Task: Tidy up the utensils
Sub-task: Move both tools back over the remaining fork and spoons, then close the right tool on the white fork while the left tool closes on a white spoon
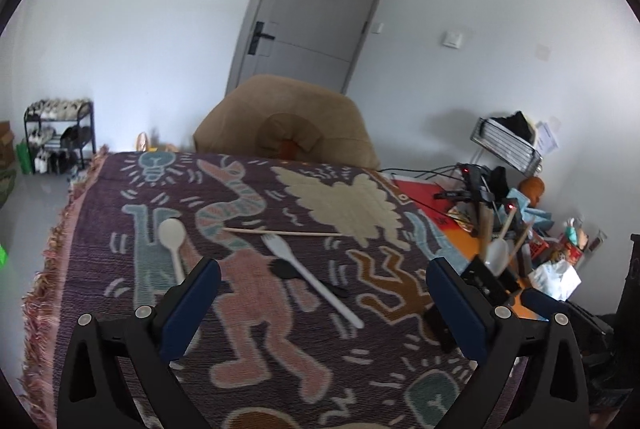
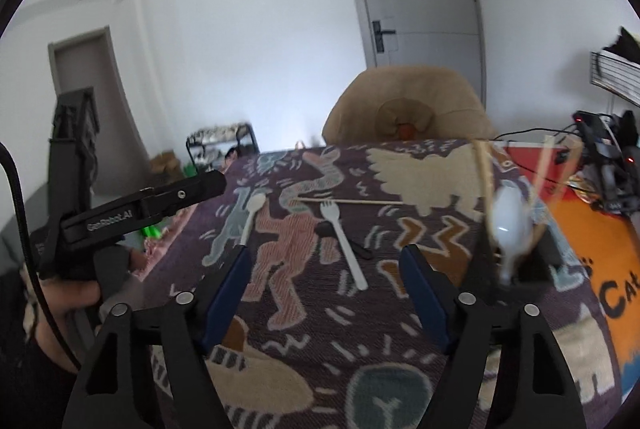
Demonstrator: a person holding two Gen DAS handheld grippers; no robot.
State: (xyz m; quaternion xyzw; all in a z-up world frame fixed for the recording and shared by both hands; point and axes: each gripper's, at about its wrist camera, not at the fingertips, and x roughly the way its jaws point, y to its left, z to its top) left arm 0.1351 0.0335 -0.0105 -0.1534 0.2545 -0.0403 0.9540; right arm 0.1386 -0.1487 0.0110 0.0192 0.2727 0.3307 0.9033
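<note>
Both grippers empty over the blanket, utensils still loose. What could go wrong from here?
1. The white fork lies across a black utensil; a pinch there may catch both or flick one away.
2. The holder on the right already has a white spoon and sticks leaning out; another insertion could tip it.
3. The chopstick lies flat on the blanket, so the open left gripper may snag weave.

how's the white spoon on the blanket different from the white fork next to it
The white spoon ends in a round bowl; the white fork ends in tines. The spoon lies alone on the blanket; the fork lies across a black utensil. The spoon looks shorter than the fork. Both are plain white and lie flat.
</note>
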